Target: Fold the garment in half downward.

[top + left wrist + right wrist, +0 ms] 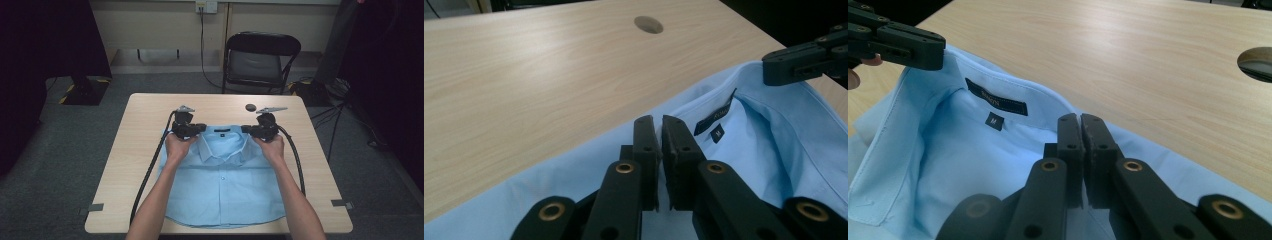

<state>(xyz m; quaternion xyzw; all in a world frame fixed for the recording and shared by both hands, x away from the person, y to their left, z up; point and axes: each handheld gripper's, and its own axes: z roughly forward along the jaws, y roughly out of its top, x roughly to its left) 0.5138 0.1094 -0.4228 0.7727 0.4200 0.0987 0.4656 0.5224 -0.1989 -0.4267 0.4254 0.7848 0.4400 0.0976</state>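
1. Pale wooden table (140, 150) bears a light-blue shirt (225, 185), buttoned, collar away from the person.
2. Left gripper (200, 129): jaws pinched together on the shirt's shoulder.
3. Right gripper (246, 129): jaws likewise clamped on the other shoulder.

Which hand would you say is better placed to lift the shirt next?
Neither clearly: the left gripper and right gripper sit evenly at the shoulders of the shirt, jaws shut on the cloth beside the collar.

Both forearms reach forward side by side, left tongs (199, 129) and right tongs (247, 129) pinched closed.
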